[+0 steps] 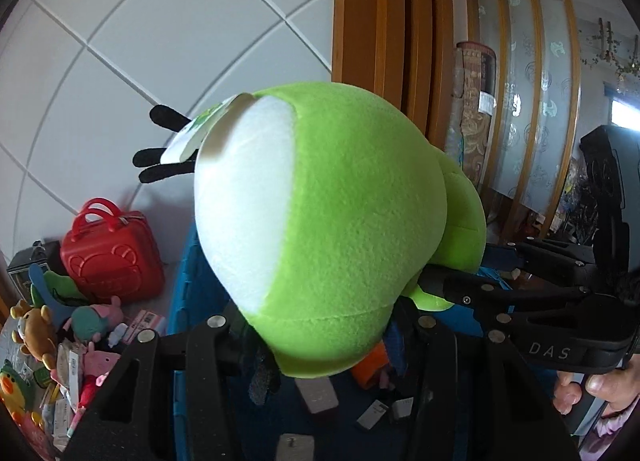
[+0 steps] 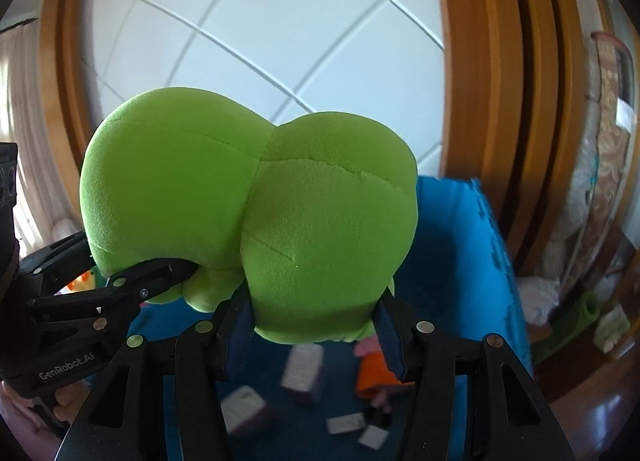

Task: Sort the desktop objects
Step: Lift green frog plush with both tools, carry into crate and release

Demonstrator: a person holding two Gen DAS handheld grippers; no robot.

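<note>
A: Toy (image 1: 332,221), green and white plush, up in the air over blue bin (image 2: 460,245)?
B: Yes. Clamped from two sides. Left gripper (image 1: 320,341) squeezing the lower rounded end; right gripper (image 2: 316,325) pinching the green bulge beside it.
A: Jaws partly closed, pads pressed into the fabric?
B: Both, yes. Black antennae (image 1: 160,159) sticking out left, paper tag (image 1: 188,137) hanging near them.
A: Below?
B: Small boxes (image 2: 302,373) and cards on the bin floor, blurred. Orange piece (image 2: 374,375) nearby.
A: Off to the side?
B: Red case (image 1: 112,253) against white tiled wall (image 1: 160,41), heap of stuffed animals (image 1: 36,329) before it.
</note>
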